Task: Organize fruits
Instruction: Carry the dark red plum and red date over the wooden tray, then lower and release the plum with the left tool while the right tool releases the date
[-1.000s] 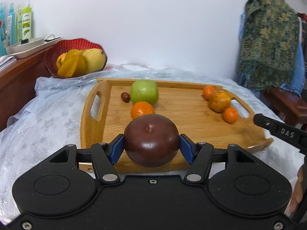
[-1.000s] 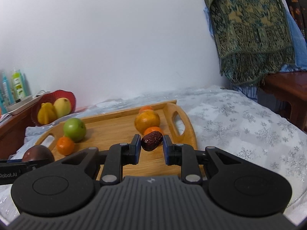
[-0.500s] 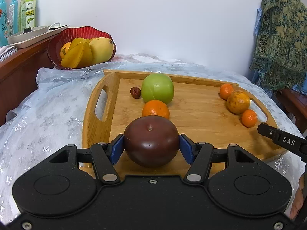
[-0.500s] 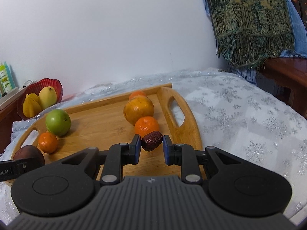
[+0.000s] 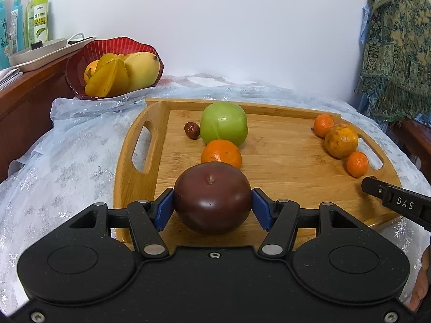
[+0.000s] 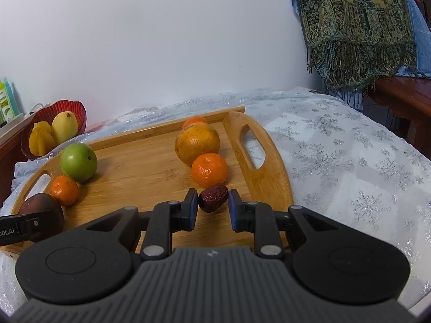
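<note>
White wall and a snowflake-patterned cloth frame the surface, where a wooden tray (image 5: pixel 134 188) carries the fruit. At the tray's near left edge, the left gripper (image 5: pixel 212 206) has its jaws spread wide and clamped on the dark red apple (image 5: pixel 212 197), pads at its widest girth; it looks heavy, smooth and likely to slip. The right gripper (image 6: pixel 212 210) has narrow jaws bracketing the wrinkled date (image 6: pixel 213 197) beside a tangerine (image 6: pixel 209 169), apparently not pinching it: light, soft, easily squashed.
</note>
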The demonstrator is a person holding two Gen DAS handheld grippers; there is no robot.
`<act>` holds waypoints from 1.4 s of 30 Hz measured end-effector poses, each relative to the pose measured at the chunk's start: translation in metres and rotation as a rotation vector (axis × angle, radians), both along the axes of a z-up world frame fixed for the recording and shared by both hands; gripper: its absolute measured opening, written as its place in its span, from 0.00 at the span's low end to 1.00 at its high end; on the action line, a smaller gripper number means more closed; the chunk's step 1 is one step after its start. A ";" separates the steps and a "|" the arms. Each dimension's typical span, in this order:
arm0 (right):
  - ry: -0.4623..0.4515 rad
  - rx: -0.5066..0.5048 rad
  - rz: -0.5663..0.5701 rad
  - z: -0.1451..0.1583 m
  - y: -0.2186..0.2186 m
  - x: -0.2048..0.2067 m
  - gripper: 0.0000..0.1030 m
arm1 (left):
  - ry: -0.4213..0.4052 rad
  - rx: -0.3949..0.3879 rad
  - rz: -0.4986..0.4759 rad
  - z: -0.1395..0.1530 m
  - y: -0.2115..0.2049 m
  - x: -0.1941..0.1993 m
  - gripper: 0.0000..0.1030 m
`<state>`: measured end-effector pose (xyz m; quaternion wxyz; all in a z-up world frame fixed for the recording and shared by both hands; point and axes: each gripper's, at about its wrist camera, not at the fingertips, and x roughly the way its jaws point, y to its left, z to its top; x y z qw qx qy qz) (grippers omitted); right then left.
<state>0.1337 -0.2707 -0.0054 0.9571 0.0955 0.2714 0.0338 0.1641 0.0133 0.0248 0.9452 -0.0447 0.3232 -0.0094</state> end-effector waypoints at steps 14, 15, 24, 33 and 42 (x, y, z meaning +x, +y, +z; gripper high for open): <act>0.011 -0.019 0.004 -0.003 0.003 0.001 0.27 | 0.018 0.024 -0.003 0.001 -0.003 0.002 0.58; 0.010 -0.021 0.003 -0.004 0.003 0.000 0.27 | 0.018 0.023 -0.003 0.001 -0.003 0.002 0.58; 0.006 -0.033 0.004 -0.004 0.004 0.000 0.29 | 0.023 0.018 -0.003 0.000 -0.002 0.002 0.59; 0.001 -0.034 -0.001 -0.004 0.005 -0.002 0.35 | 0.031 0.002 0.004 0.000 0.000 0.000 0.62; -0.003 -0.031 -0.004 -0.004 0.005 -0.005 0.57 | 0.015 0.018 -0.001 0.002 -0.002 -0.005 0.81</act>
